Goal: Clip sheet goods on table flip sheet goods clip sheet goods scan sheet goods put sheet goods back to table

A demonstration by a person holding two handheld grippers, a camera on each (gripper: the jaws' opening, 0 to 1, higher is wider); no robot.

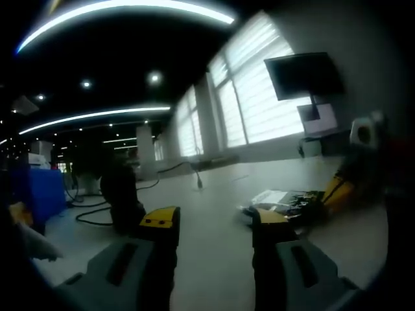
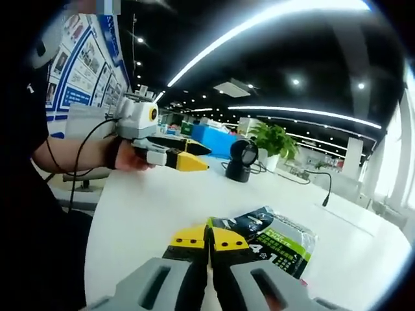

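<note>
1. yellow-tipped and grey, the right tool [image 2: 209, 241] has its jaws pressed together on the near edge of the sheet goods [image 2: 275, 238], a dark green and white printed packet.
2. the packet lies flat on the white bench [image 2: 155, 207], stretching away to the right of the jaws.
3. in the right gripper view, the left tool [image 2: 191, 154] is held above the far left part of the bench by a hand [image 2: 126, 159], with a cable trailing from it; its yellow jaws are spread apart with nothing between them.
4. a black scanner [image 2: 242, 159] stands on the bench beyond the packet, well apart from it, with a potted plant [image 2: 275, 140] farther off.
5. in the left gripper view, the left tool [image 1: 214, 223] is spread over bare bench [image 1: 214, 194], and the packet [image 1: 272, 197] shows far to the right, next to the right tool's yellow tip.
</note>
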